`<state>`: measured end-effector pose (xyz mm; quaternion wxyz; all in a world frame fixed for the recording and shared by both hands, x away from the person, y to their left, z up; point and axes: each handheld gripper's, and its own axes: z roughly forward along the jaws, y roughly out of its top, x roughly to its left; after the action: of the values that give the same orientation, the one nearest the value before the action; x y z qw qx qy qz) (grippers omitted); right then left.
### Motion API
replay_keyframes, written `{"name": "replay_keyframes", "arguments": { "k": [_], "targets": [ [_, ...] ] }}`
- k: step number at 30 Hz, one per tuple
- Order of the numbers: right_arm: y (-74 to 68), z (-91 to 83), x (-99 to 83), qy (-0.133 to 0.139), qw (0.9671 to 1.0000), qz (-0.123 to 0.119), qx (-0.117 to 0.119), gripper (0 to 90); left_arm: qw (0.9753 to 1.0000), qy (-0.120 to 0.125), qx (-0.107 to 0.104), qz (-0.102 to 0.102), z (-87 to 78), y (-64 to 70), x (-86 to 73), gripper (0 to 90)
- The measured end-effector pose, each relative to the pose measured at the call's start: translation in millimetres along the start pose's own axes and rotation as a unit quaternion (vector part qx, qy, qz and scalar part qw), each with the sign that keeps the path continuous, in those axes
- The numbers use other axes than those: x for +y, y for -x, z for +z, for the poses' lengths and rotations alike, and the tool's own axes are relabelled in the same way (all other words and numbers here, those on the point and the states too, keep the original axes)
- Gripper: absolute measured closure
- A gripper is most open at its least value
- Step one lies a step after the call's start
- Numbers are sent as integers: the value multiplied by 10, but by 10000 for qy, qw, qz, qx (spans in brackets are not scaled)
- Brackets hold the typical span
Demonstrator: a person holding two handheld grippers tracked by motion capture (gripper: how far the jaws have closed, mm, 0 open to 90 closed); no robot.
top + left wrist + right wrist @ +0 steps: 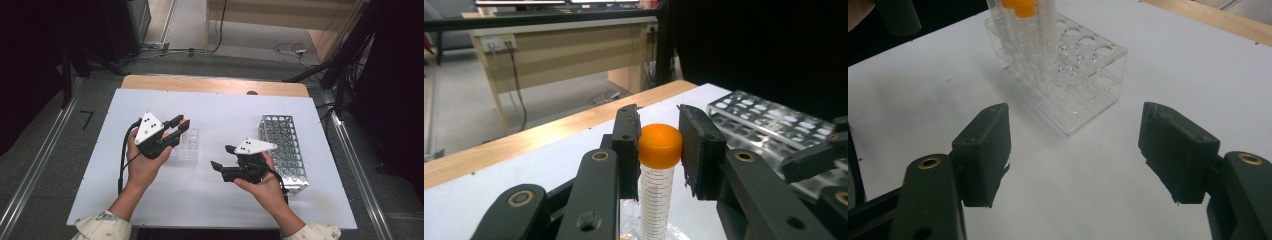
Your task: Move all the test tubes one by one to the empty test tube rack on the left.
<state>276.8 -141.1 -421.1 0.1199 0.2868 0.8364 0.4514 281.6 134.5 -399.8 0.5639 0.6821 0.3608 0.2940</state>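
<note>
Black jaws of the left hand-held gripper (659, 150) stand nearest, closed from both sides on the orange cap of an upright centrifuge tube (658, 185). Printed graduation lines run down the tube's clear wall; their numbers are too small to read.

From above, the white bench (215, 200) spreads widest, with a bare wooden strip along its far edge. A metal tube rack (285, 145) lies near the bench's right edge, its many holes unfilled. A clear plastic rack (187, 147) sits left of centre, directly beneath the left hand-held gripper (181, 125), and the held tube stands in it. In the right gripper view this clear rack (1088, 85) has faint red marks beside its holes, not legible, and orange-capped tubes at its far end.

Between the two racks, the right hand-held gripper (222, 157) hovers with its jaws spread wide and nothing between them, pointing toward the clear rack. Open white bench lies in front of both racks.
</note>
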Motion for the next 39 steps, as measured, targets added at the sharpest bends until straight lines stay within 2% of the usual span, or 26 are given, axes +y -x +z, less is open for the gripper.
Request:
{"name": "replay_keyframes", "arguments": {
  "k": [6,10,15,25,29,33,39],
  "targets": [
    [10,-20,-8,21,10000,-10,4,279,9999,-98,49,-66,49,-23,-107,716],
    [23,-23,-13,22,10000,15,-14,280,9999,-122,80,-29,61,8,-163,716],
    [15,-28,-12,14,10000,26,2,280,9995,-274,155,-36,73,22,-288,715],
    [9,-19,-15,-6,10000,28,33,280,9989,-435,184,-18,85,32,-399,713],
    [11,-11,-22,-8,10000,23,25,280,9990,-425,152,-56,90,35,-413,704],
    [14,5,-33,-28,10000,18,10,279,9991,-390,78,-130,82,34,-404,648],
    [24,6,-40,-27,10000,32,-30,278,9991,-304,-17,-289,64,52,-378,459]
  ]
}}
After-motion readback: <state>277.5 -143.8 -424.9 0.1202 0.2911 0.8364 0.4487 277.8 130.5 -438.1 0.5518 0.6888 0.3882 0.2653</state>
